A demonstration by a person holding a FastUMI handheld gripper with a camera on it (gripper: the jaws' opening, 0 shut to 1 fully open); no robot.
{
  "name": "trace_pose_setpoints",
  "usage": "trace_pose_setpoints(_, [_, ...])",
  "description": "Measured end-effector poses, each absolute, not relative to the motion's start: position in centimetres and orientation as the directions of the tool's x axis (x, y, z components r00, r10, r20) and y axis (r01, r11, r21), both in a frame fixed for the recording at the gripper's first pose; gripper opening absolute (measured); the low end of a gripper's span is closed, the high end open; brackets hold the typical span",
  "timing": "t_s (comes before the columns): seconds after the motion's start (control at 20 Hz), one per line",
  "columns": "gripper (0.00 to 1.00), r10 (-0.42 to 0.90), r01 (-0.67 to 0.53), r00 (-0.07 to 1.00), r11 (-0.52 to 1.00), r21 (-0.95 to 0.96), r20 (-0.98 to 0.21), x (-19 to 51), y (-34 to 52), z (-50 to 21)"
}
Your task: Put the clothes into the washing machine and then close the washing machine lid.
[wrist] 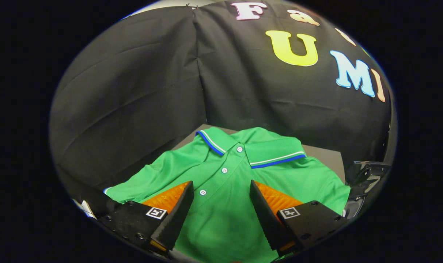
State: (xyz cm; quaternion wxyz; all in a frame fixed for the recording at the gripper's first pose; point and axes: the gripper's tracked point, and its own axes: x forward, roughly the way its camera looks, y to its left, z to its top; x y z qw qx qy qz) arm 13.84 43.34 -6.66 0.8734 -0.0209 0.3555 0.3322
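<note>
So, writing first: the only print I can pick out is a small square marker tag (156,212) on the left finger mount and a matching one (289,212) on the right mount. They're black-and-white code patterns, nothing you can actually read as words. The shirt has no logo or label that I can make out.

Going left to right: off to the left there's the black cloth wall (133,91) of the booth, folded at a corner seam and running behind everything. Low on the left, just beside the left finger mount, a little white scrap of something (85,209) pokes out, too small to tell what it is.

In the middle is the green polo shirt (221,223), spread flat and face-up on a grey tabletop (327,159). Its collar (276,155) has white and blue stripe trim, and three white buttons (224,170) run down the placket. The gripper (221,197) hangs over it with its fingers spread wide apart, holding nothing; the placket and lowest button sit right between them, the collar lies beyond them. Can't tell if the tips touch the fabric.

Far right, past the shirt's sleeve, there's a dark shiny object (367,179) at the table's edge, partly cut off, so no idea what it is.
</note>
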Motion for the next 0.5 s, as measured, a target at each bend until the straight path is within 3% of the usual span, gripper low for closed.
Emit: trace_pose_setpoints(0.5, [0.95,0.554,-0.628,0.514,0.763,0.152,-0.655,13.74,43.41,-7.46])
